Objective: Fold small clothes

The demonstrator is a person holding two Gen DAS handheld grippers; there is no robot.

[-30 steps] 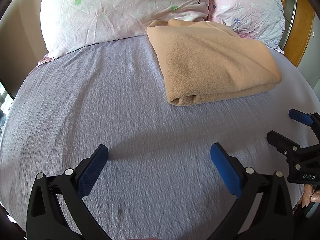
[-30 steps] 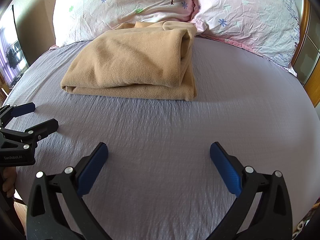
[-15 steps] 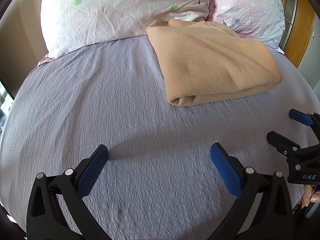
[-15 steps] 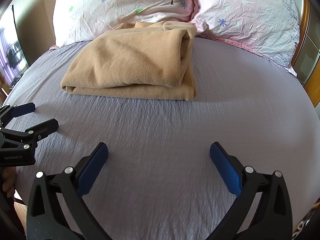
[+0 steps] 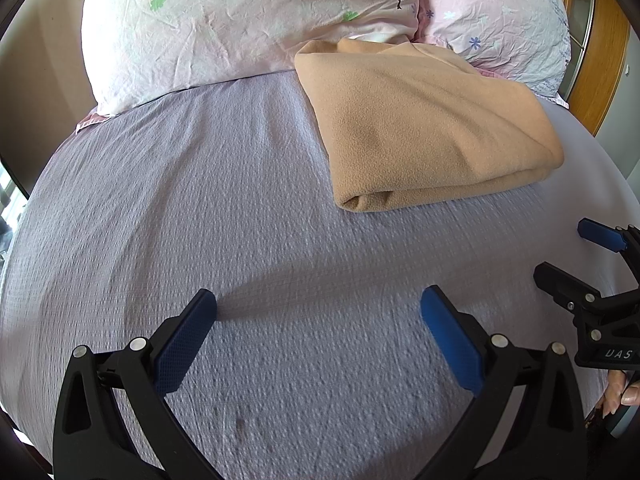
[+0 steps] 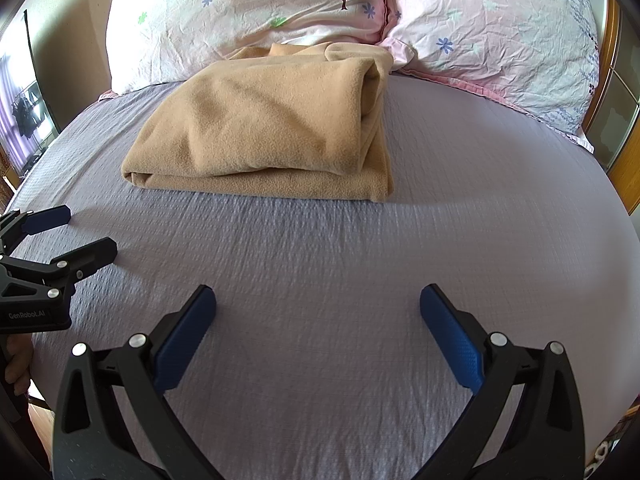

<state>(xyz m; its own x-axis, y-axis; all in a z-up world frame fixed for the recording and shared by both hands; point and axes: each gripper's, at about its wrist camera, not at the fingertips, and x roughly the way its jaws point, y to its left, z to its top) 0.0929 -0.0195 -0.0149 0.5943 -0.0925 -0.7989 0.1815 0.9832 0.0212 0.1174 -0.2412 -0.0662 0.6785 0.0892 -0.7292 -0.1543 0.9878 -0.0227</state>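
Note:
A tan fleece cloth [image 5: 424, 128] lies folded in a thick rectangle on the lilac bed sheet [image 5: 200, 208], near the pillows. It also shows in the right wrist view [image 6: 272, 132]. My left gripper [image 5: 318, 312] is open and empty, low over the sheet, short of the cloth and to its left. My right gripper [image 6: 318, 312] is open and empty, over the sheet in front of the cloth. Each gripper appears at the edge of the other's view: the right gripper [image 5: 576, 256] and the left gripper [image 6: 76, 236].
Two pink flowered pillows [image 6: 248, 12] [image 6: 500, 28] lie at the head of the bed behind the cloth. A wooden headboard frame [image 5: 600, 48] stands at the far right. The bed's near edge is just below the grippers.

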